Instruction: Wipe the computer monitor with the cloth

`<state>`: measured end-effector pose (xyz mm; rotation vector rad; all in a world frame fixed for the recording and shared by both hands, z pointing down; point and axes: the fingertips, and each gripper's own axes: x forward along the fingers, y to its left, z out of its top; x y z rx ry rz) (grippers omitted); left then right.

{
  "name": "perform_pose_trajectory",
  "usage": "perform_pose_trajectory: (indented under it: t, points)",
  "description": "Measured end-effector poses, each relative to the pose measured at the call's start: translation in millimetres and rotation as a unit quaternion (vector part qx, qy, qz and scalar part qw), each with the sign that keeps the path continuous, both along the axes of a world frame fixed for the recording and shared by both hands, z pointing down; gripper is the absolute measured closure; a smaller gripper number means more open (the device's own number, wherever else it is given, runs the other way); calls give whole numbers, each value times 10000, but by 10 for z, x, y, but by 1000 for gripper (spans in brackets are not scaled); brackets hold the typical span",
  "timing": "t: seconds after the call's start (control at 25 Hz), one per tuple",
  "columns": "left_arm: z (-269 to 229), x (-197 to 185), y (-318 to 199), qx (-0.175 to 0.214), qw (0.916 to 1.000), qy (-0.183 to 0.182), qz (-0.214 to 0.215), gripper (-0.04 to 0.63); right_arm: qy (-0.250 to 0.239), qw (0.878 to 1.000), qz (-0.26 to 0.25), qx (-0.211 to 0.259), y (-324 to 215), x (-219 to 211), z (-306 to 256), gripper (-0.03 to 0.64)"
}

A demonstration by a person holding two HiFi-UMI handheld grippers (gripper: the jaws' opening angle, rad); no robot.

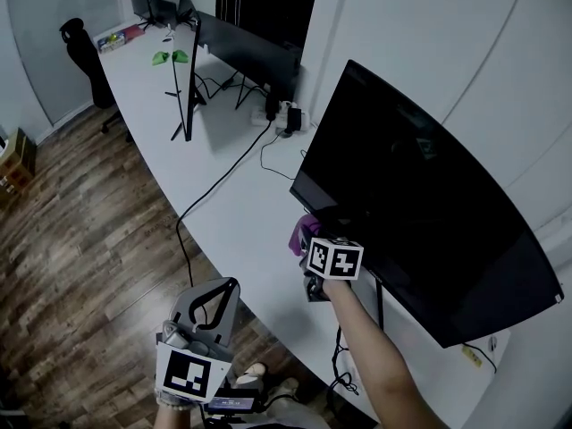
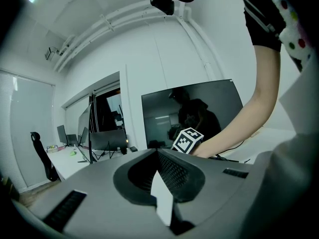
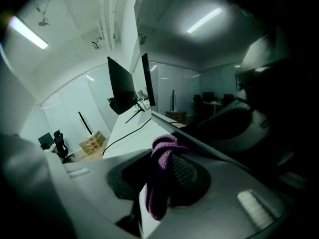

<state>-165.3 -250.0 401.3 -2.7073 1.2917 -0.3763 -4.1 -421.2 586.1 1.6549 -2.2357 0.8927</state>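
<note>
The big curved monitor [image 1: 420, 213] stands dark on the white desk [image 1: 228, 213] at the right. My right gripper [image 1: 308, 239] is shut on a purple cloth [image 1: 300, 232] and holds it against the screen's lower left corner. In the right gripper view the cloth [image 3: 160, 183] hangs bunched between the jaws, with the glossy screen [image 3: 219, 133] close on the right. My left gripper [image 1: 228, 286] hangs low at the left over the floor, off the desk, shut with nothing in it. Its own view looks across at the monitor [image 2: 199, 108] and at the right gripper's marker cube [image 2: 188, 140].
Two more monitors [image 1: 188, 70] [image 1: 255, 54] stand farther back on the desk, with a black cable [image 1: 223, 172] and a power strip [image 1: 288, 116] between them and me. An office chair [image 1: 82, 52] and boxes [image 1: 13, 164] stand on the wooden floor at the left.
</note>
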Motion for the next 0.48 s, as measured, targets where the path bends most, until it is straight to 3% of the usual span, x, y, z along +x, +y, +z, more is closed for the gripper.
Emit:
perform_pose_trajectory:
  t: [0.48]
  points:
    - [99, -108, -133, -65, 9999, -14, -104, 589, 175, 9996, -209, -78, -377, -336, -7, 531]
